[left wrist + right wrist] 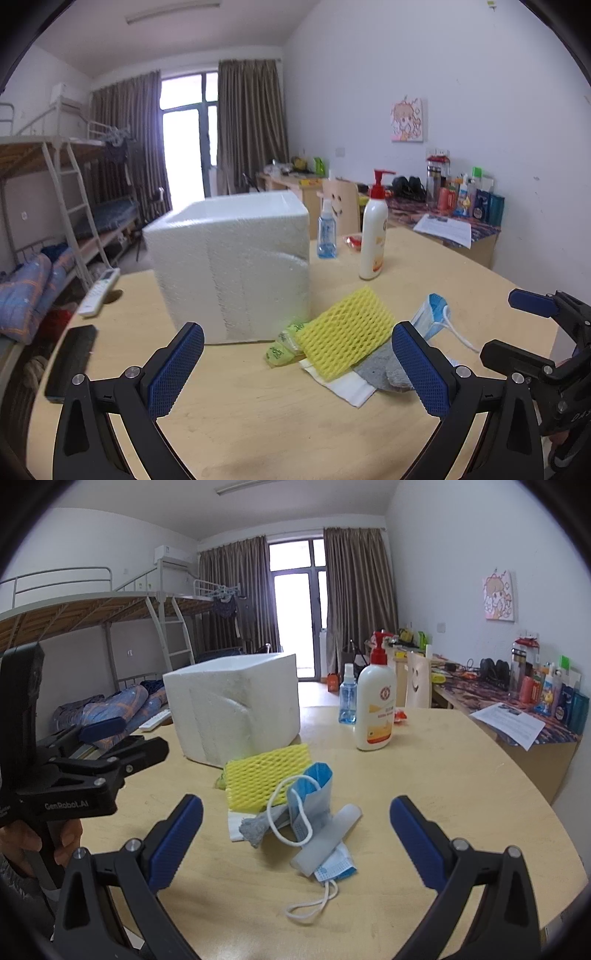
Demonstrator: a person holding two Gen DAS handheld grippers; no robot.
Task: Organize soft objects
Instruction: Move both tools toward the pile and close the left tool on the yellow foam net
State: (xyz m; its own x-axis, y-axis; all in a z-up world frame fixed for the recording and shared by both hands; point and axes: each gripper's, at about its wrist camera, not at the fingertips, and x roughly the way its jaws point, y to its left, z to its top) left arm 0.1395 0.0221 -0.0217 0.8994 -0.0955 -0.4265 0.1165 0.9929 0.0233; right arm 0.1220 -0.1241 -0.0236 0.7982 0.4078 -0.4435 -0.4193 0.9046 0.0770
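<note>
A pile of soft things lies on the wooden table (258,413) beside a white foam box (236,266) (236,709). On top is a yellow foam net (347,332) (266,775), over a white sheet (347,387) and a grey cloth (384,365) (255,827). A green bag (282,349) pokes out at its left. Blue face masks (432,314) (314,797) with white loops and a pale foam strip (328,838) lie on the right side. My left gripper (299,369) stands open just before the pile. My right gripper (295,842) is open, with the masks between its fingers' line.
A white lotion pump bottle (373,236) (375,705) and a blue spray bottle (327,232) (347,698) stand behind the pile. A remote (99,291) and a black phone (70,362) lie at the table's left. A cluttered desk, a chair and bunk beds surround the table.
</note>
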